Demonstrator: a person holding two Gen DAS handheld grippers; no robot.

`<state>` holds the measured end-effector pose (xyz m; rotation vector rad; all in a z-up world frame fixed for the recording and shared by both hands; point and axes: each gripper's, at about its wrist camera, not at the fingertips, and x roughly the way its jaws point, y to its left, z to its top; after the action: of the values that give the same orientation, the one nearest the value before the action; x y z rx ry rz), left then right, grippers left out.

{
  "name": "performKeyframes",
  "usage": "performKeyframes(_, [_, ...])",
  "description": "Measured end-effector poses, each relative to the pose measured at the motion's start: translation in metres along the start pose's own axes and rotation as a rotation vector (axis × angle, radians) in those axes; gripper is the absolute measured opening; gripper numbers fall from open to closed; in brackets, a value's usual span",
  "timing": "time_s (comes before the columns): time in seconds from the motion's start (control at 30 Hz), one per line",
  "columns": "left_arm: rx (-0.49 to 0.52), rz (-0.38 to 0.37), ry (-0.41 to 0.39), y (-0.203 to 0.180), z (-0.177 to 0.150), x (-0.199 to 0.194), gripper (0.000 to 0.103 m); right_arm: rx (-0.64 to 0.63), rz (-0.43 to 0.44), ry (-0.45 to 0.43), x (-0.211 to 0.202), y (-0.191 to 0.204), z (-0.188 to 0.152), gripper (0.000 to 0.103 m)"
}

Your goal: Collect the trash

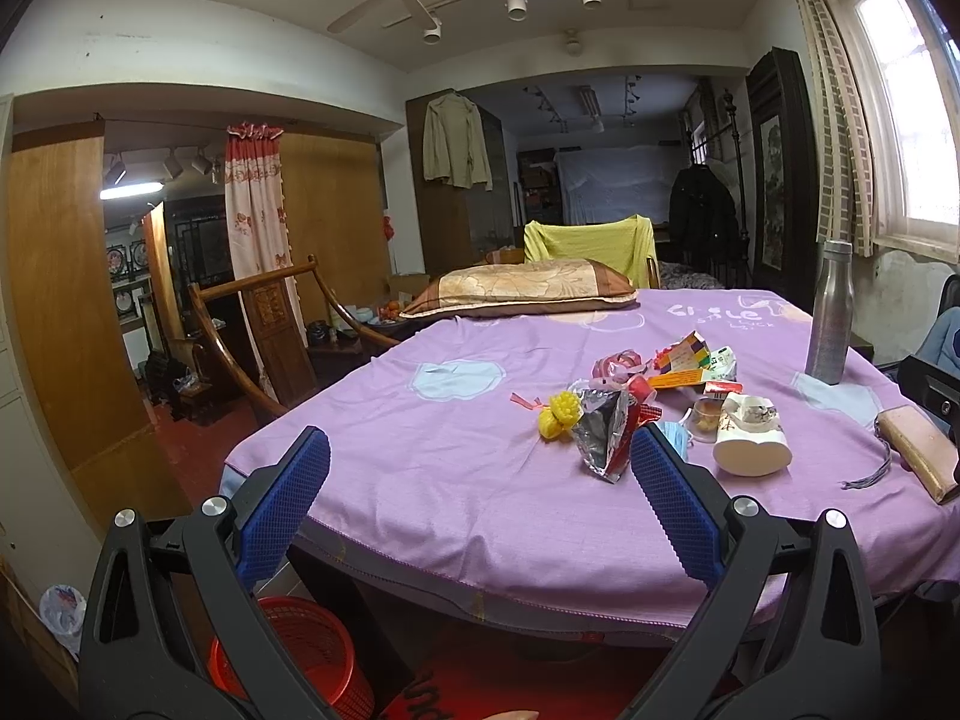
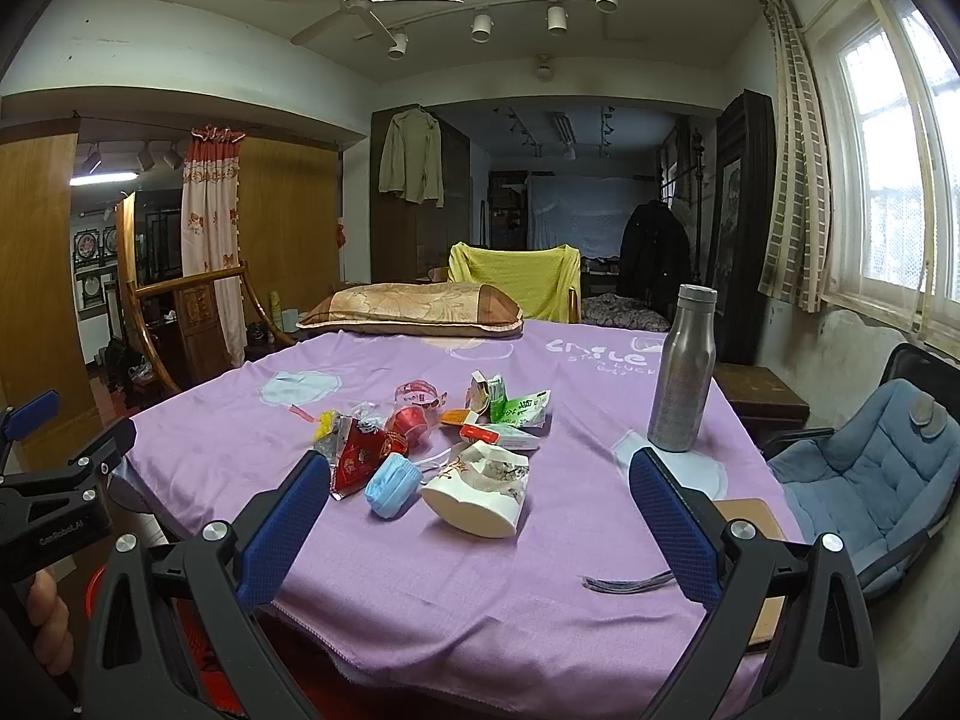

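- Only our left wrist view catches the red basket [image 1: 300, 654] on the floor by the table corner.
- The right view alone shows the blue face mask [image 2: 390, 483] clearly.
- Left gripper [image 1: 480, 501] and right gripper [image 2: 480, 516] — both spread wide, empty, touching nothing.
- Trash pile [image 2: 444, 438] sits mid-table on the purple cloth [image 2: 456, 588].

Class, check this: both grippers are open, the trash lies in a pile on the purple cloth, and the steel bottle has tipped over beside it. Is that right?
Not quite. The bottle stands upright on the cloth, as the right wrist view shows. The rest holds: the trash is piled there, and the left gripper and right gripper are open.
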<state>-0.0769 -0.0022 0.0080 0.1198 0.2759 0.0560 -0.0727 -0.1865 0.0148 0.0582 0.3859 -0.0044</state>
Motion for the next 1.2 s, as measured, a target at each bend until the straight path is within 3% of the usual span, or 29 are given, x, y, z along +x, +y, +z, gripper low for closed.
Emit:
performKeyframes(0.73, [0.002, 0.005, 0.028, 0.001, -0.007, 0.007, 0.096, 0.01, 0.006, 0.031, 0.007, 0.0, -0.003, 0.098])
performKeyframes(0.97, [-0.004, -0.018, 0.101, 0.008, -0.014, 0.029, 0.096, 0.037, -0.005, 0.054, 0.017, -0.01, -0.007, 0.098])
performKeyframes(1.2, [-0.023, -0.074, 0.237, 0.01, -0.026, 0.087, 0.096, 0.078, -0.041, 0.126, 0.051, -0.031, -0.022, 0.098])
